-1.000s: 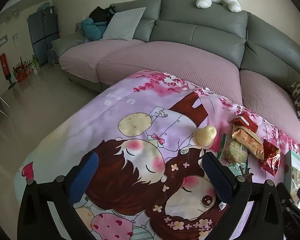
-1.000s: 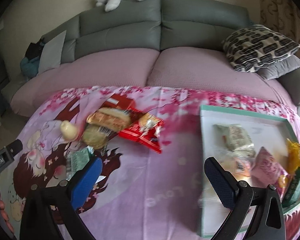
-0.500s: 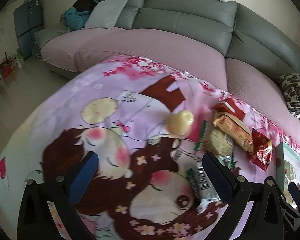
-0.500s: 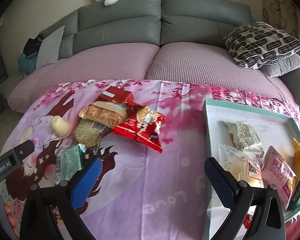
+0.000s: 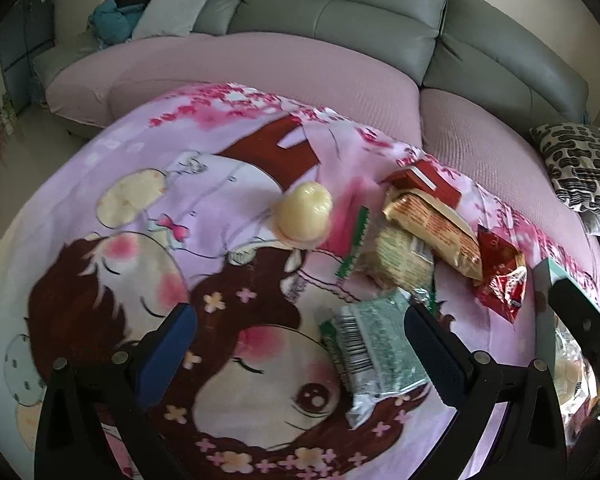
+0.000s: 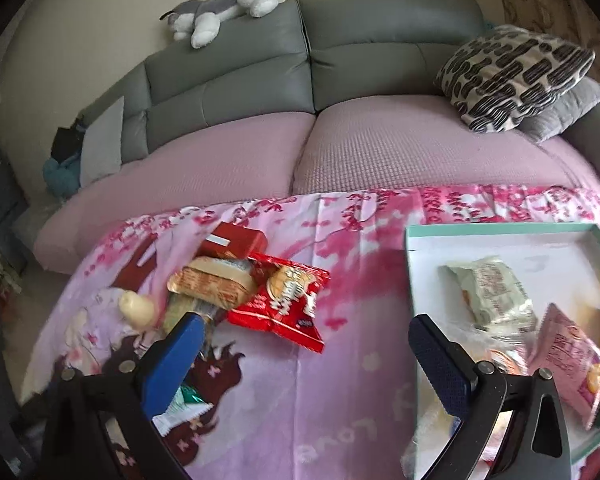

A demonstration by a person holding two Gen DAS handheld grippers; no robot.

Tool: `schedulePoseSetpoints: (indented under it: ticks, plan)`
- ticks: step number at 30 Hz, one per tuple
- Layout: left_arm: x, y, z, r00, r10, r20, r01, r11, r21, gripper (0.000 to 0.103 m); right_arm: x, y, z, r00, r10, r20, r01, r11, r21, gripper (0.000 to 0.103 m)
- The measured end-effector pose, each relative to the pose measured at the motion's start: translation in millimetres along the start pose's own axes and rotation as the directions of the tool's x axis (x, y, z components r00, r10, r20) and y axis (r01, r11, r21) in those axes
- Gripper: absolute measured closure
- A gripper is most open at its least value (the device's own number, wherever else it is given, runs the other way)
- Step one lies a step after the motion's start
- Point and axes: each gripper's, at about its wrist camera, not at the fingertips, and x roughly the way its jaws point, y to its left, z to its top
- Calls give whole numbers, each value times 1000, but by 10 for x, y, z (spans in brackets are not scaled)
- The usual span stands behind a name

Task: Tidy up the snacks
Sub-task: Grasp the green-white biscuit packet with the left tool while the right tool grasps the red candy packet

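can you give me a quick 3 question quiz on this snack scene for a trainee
1. True or false: the left gripper is shut on a packet.
2. What lies nearest the left gripper's right finger: A) red packet B) green packet C) yellow pudding cup?
3. Fill in: the sorted snacks sit in the white ____ with a teal rim.

Key:
1. False; both grippers, including the right gripper, are open and hold nothing.
2. B
3. tray

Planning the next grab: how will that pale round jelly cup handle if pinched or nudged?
The jelly cup looks smooth and glossy, so probably slippery. It lies tipped on the blanket, so a nudge may roll it. Likely squashy.
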Motion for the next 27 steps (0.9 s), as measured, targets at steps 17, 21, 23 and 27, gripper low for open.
schedulePoseSetpoints:
  ticks: [17,21,23,27]
  plan:
    - [152,-232,-49,994,-84,-72,86,996,23,29,514,-54,153,996,60,-59,-58,997,44,37]
    - [184,-288,-77,991,-97,-93,100,994,36,31,574,-83,95,995,74,-68,-70,996,56,42]
    - [206,-315,-90,990,-100,-102,105,994,41,38,572,-79,80,994,90,-61,-87,995,56,47]
    - [201,-320,-87,991,-98,-92,102,994,45,44,570,-61,45,993,107,-56,-105,993,45,50]
